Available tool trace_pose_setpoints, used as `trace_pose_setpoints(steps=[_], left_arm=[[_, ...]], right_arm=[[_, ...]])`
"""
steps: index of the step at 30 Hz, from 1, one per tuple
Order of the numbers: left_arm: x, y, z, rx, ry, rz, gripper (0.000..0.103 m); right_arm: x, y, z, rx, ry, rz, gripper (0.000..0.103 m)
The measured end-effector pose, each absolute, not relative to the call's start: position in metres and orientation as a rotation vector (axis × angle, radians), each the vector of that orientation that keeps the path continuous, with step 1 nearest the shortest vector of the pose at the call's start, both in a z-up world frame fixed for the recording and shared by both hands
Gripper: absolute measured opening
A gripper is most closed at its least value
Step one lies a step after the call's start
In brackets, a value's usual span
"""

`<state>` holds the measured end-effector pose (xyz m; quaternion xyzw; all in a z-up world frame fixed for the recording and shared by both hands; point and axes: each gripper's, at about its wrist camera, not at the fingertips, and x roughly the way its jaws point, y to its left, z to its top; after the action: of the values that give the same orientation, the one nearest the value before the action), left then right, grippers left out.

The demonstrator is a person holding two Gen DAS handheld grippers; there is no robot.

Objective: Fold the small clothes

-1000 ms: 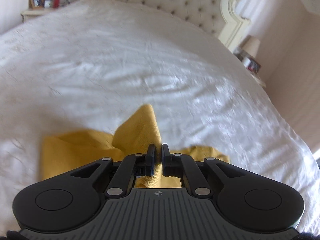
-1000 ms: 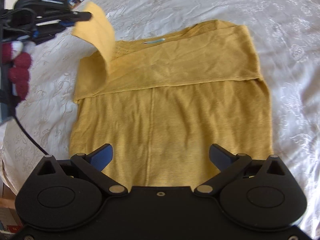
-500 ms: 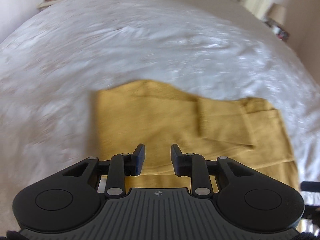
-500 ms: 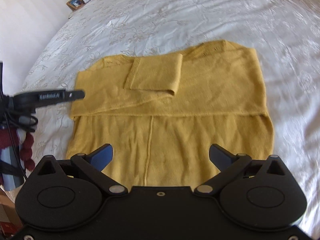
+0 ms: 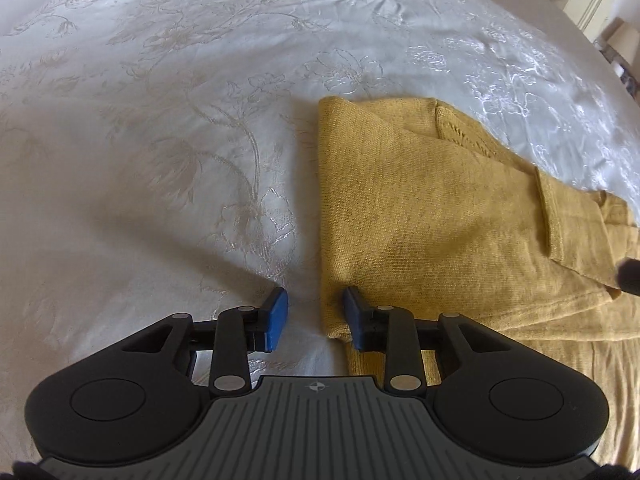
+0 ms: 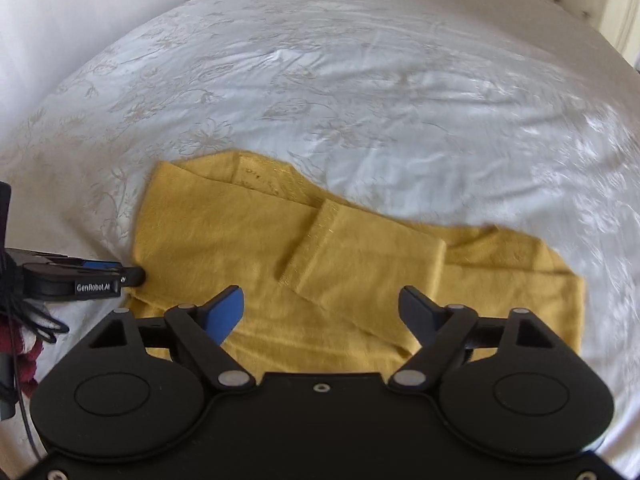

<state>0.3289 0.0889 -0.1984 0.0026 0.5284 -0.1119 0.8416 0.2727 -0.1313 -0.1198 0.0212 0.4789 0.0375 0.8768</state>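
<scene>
On white bedspread, yellow sweater w/ sleeve folded, left hand-held gripper opening

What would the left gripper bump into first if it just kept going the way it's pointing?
Most likely the side edge of the yellow sweater, with the bedspread under it. The left gripper, its jaws opening, straddles that edge, nothing pinched. Depth is hard to judge, but it looks close.
</scene>
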Motion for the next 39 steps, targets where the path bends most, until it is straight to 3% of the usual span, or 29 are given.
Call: trace_pose_setpoints(steps=[2, 8, 10, 11, 19, 27, 31, 32, 34, 39], left_arm=[[0.329, 0.091, -0.199, -0.009, 1.114, -0.24, 0.032], [0.33, 0.092, -0.201, -0.025, 1.108, -0.24, 0.032], [0.33, 0.091, -0.2, -0.025, 1.109, -0.236, 0.032], [0.33, 0.091, -0.2, -0.025, 1.11, -0.234, 0.032], [0.33, 0.091, -0.201, -0.022, 1.104, -0.231, 0.032], [0.329, 0.089, -0.2, -0.015, 1.108, -0.225, 0.032], [0.33, 0.089, -0.2, -0.012, 1.113, -0.23, 0.032], [0.331, 0.089, -0.2, -0.011, 1.115, -0.232, 0.032], [0.332, 0.089, -0.199, -0.002, 1.119, -0.24, 0.032], [0.319, 0.094, -0.189, 0.014, 1.092, -0.309, 0.033]], right_arm=[[0.285, -0.124, -0.129, 0.029, 1.013, 0.103, 0.078], [0.309, -0.109, -0.166, -0.072, 1.113, 0.09, 0.046], [0.307, -0.115, -0.167, -0.078, 1.105, 0.074, 0.017], [0.304, -0.12, -0.164, -0.061, 1.088, 0.074, 0.016], [0.262, -0.212, -0.124, 0.228, 0.989, -0.098, 0.016], [0.235, -0.282, -0.155, 0.379, 1.09, -0.25, 0.02], [0.229, -0.297, -0.164, 0.445, 1.097, -0.267, 0.031], [0.227, -0.3, -0.165, 0.479, 1.087, -0.266, 0.037], [0.224, -0.305, -0.166, 0.532, 1.064, -0.262, 0.064], [0.225, -0.309, -0.172, 0.6, 1.056, -0.251, 0.067]])
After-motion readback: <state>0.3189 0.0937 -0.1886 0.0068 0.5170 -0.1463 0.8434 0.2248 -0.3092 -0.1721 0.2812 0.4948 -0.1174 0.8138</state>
